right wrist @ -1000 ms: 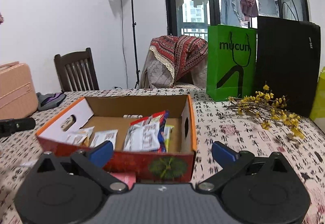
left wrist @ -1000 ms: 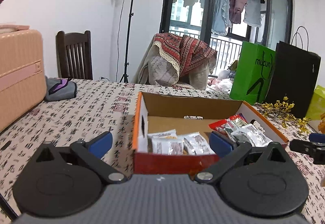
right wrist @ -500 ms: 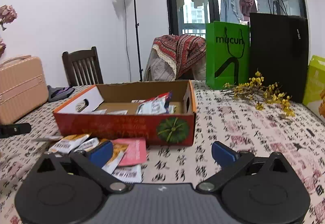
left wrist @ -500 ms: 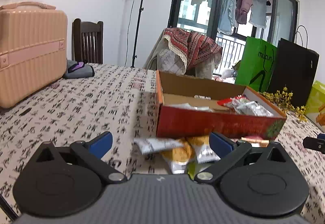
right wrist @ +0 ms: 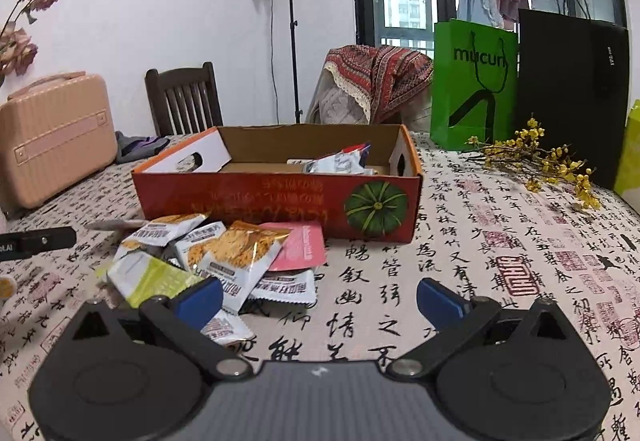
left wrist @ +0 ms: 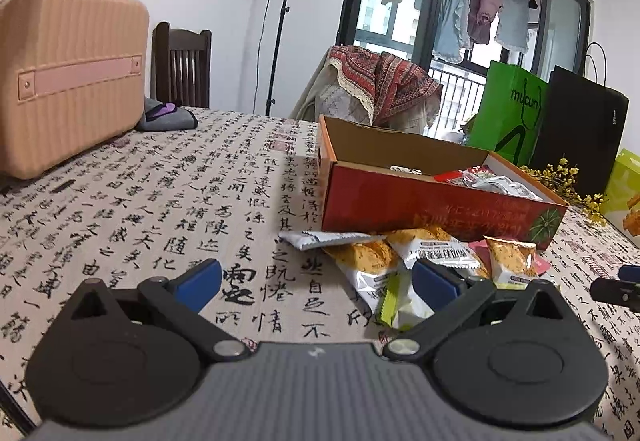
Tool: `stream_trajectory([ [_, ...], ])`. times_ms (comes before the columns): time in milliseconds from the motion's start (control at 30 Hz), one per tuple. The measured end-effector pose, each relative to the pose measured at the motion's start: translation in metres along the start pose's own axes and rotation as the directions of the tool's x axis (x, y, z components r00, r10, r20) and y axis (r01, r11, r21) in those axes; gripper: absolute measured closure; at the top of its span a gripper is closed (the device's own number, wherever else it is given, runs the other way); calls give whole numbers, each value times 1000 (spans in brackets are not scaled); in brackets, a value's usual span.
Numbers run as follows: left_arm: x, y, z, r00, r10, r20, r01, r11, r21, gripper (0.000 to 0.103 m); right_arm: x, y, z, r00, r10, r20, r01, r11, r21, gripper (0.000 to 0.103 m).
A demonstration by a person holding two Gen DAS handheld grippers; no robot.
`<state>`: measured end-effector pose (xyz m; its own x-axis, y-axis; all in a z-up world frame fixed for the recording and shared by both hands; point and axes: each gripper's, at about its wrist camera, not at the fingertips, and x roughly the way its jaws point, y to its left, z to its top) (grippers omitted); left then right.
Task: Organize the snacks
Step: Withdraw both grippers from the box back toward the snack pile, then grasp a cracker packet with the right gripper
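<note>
While box [right wrist: 276,197] walls hide most snacks [right wrist: 340,163].

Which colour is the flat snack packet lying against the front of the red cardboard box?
The flat snack packet is pink; the right wrist view shows it best, beside the red cardboard box.

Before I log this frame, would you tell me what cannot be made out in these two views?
- Box floor, both views: its near wall hides most of the contents.
- Lower packets in the snack pile, right wrist view: overlapped by upper packets and the right gripper.
- Packet print, both views: too small to read.
- Left gripper seen from the right wrist view: cut off by the left edge.
</note>
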<state>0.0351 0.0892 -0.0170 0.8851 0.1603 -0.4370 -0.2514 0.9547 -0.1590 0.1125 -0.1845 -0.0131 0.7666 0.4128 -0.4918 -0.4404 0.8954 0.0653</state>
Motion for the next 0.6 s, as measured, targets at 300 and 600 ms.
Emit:
stream_trajectory([
  [300, 3, 2, -3, 1000, -21, -5, 21, 1000, -4, 0, 20, 20, 16, 998, -44, -40, 42, 998, -54, 0],
  [600, 4, 8, -4, 1000, -16, -9, 16, 999, -43, 0, 63, 52, 41, 992, -52, -118, 44, 997, -70, 8],
])
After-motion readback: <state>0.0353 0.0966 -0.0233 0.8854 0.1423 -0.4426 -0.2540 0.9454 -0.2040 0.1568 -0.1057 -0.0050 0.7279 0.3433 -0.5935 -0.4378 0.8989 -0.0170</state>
